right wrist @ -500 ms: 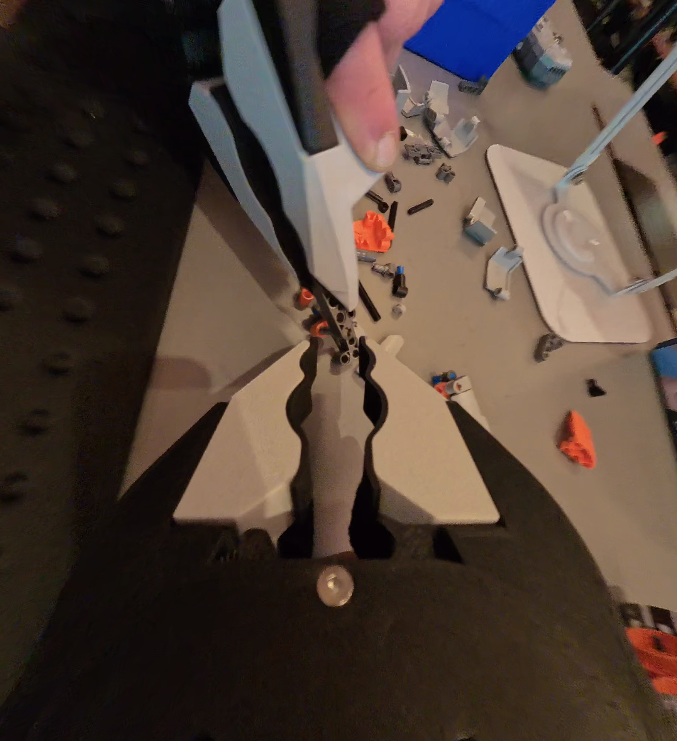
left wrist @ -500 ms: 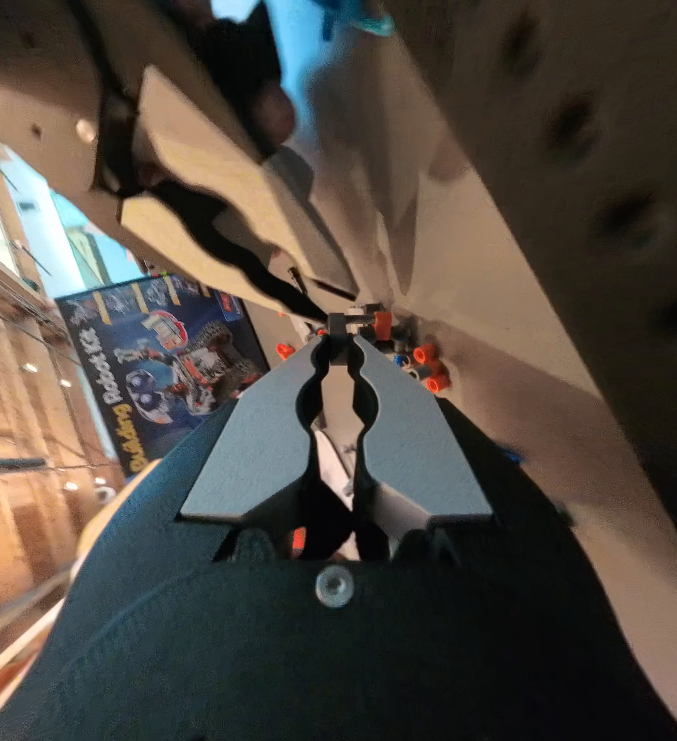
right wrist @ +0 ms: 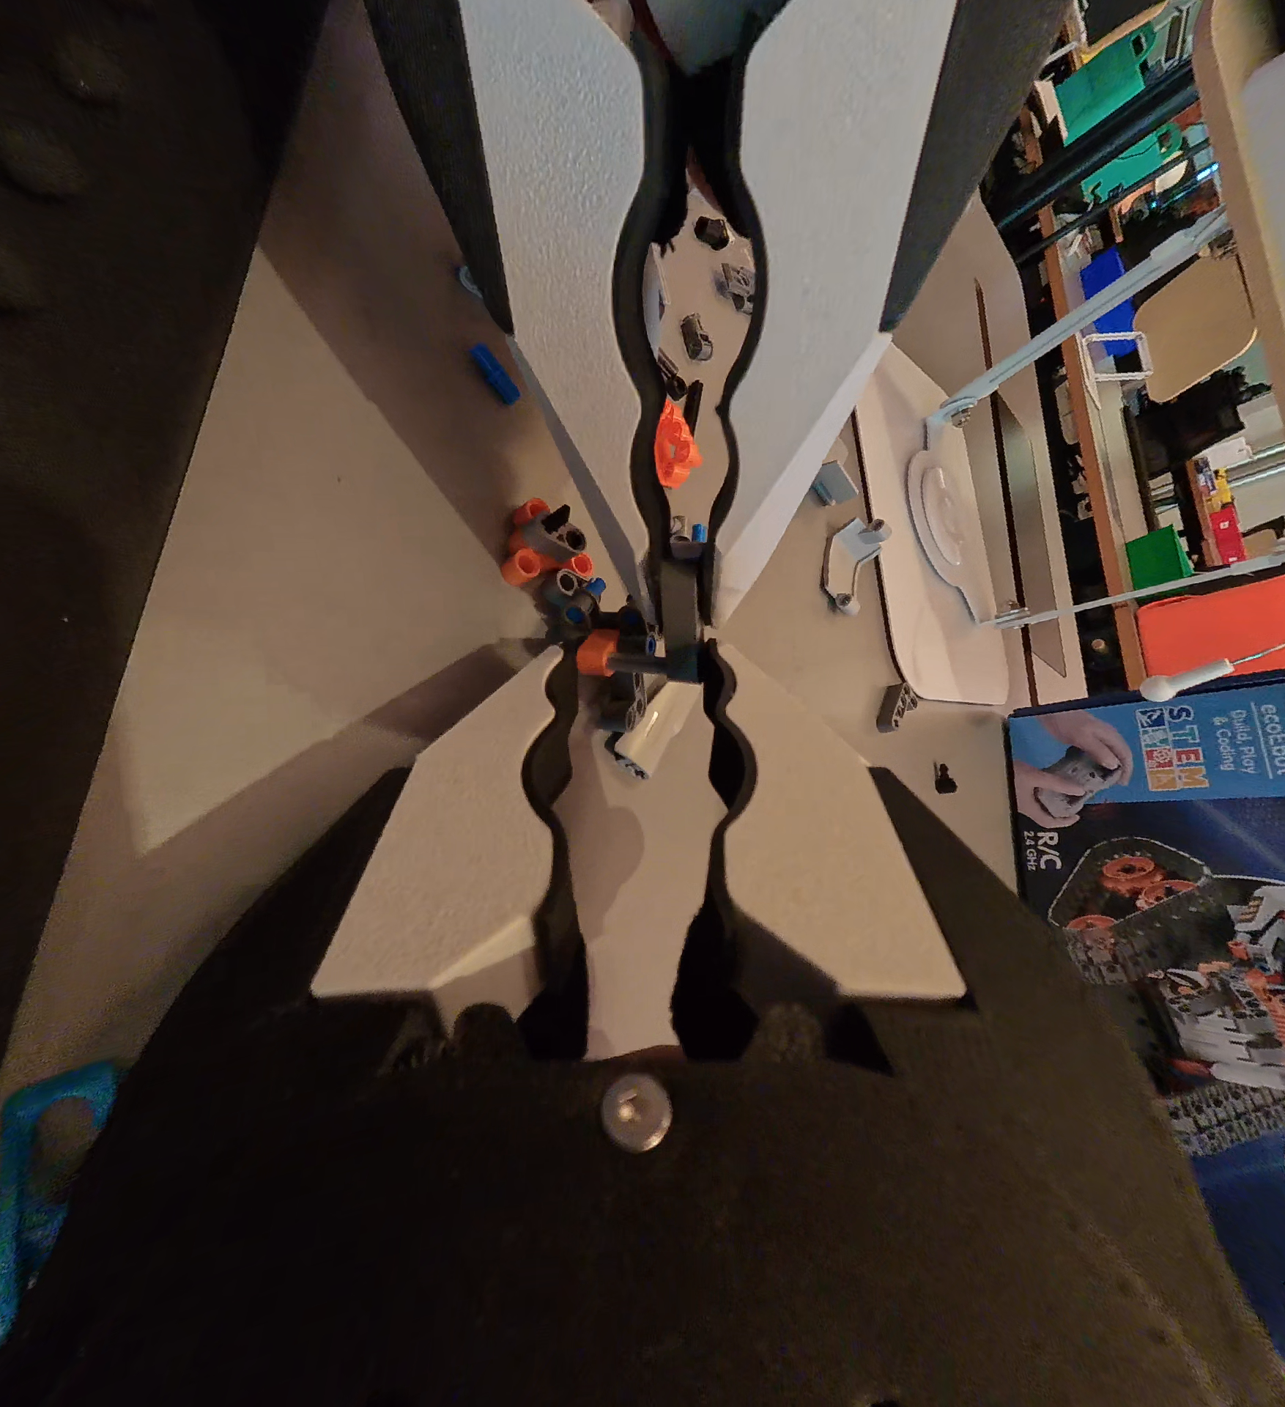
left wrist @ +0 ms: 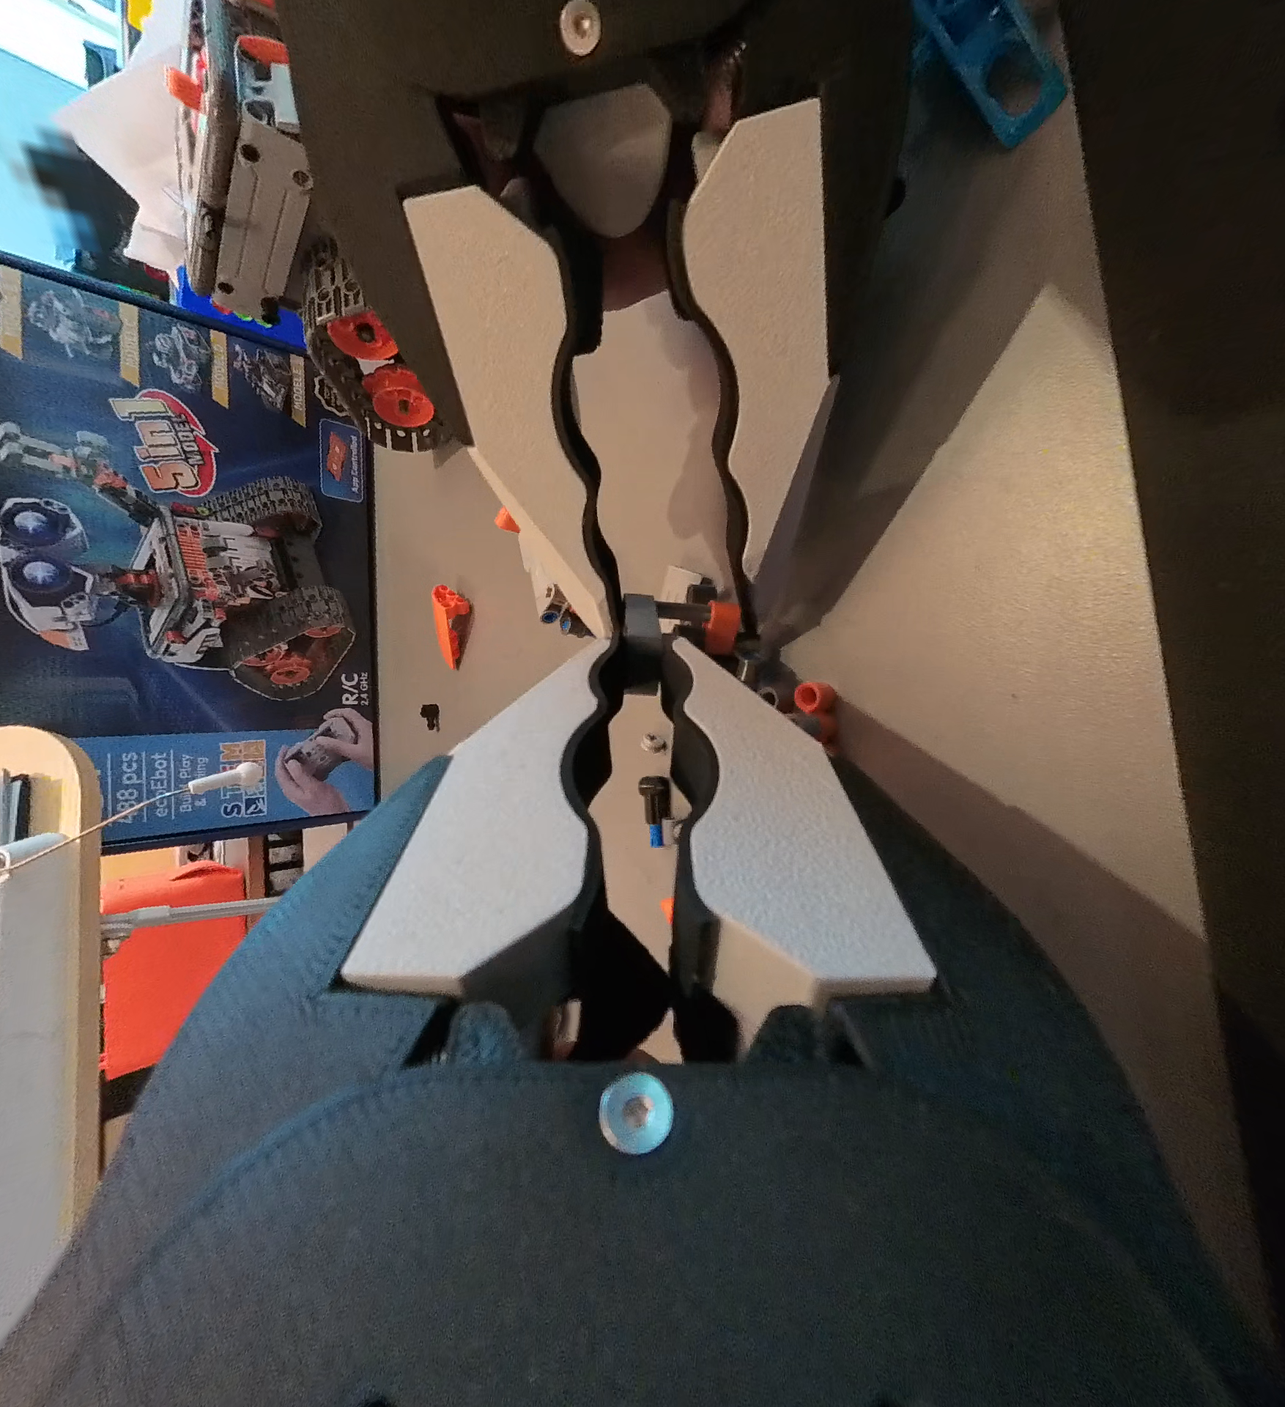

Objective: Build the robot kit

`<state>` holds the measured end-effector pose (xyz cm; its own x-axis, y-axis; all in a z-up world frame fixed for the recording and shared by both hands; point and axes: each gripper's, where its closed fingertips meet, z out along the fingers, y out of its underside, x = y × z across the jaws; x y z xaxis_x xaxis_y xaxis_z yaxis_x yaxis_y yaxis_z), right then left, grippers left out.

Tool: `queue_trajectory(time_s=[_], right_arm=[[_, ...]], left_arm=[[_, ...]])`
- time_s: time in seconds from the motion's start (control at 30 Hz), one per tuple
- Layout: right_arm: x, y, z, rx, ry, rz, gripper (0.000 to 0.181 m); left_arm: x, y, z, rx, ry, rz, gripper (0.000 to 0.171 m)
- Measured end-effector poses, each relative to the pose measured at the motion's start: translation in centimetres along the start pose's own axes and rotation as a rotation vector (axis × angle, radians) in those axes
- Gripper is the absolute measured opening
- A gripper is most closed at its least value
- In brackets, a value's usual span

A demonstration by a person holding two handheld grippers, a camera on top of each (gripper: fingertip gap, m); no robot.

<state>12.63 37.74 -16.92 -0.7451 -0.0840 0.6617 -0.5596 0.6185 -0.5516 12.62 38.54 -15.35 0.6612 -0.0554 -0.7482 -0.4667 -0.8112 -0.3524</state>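
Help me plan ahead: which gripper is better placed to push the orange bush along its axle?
Right, probably: the right gripper brackets the orange bush and axle, while the left gripper is shut on the grey connector.

Pale grey wavy-edged claw fingers [left wrist: 487, 853], dark textured housing, silver screw [left wrist: 636, 1113]

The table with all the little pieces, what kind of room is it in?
Probably a workshop or maker lab. Loose building-kit pieces litter the grey table, a robot kit box stands at one side, and shelves with coloured storage bins fill the background.
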Motion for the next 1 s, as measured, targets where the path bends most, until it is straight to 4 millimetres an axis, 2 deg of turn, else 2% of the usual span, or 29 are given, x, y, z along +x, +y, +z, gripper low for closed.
queue_trajectory(time_s=[0.2,0.37,0.47,0.7,1.0], right_arm=[[0.3,0.2,0.3,0.001,0.001,-0.003,0.03],[0.2,0.5,0.4,-0.005,-0.016,-0.006,0.022],[0.6,0.4,0.3,0.0,-0.009,0.004,0.022],[2.3,-0.7,-1.5,0.043,-0.024,0.029,0.023],[2.6,-1.7,-2.1,0.045,-0.064,0.013,0.023]], left_arm=[[-0.2,0.4,0.1,0.015,0.0,-0.039,0.008],[0.3,0.4,0.4,0.022,0.014,-0.047,0.009],[-0.1,0.4,0.3,0.029,0.002,-0.07,0.009],[-2.4,-1.2,-0.7,0.085,-0.079,-0.204,0.01],[-2.7,-1.0,-1.1,0.162,-0.079,-0.387,0.006]])
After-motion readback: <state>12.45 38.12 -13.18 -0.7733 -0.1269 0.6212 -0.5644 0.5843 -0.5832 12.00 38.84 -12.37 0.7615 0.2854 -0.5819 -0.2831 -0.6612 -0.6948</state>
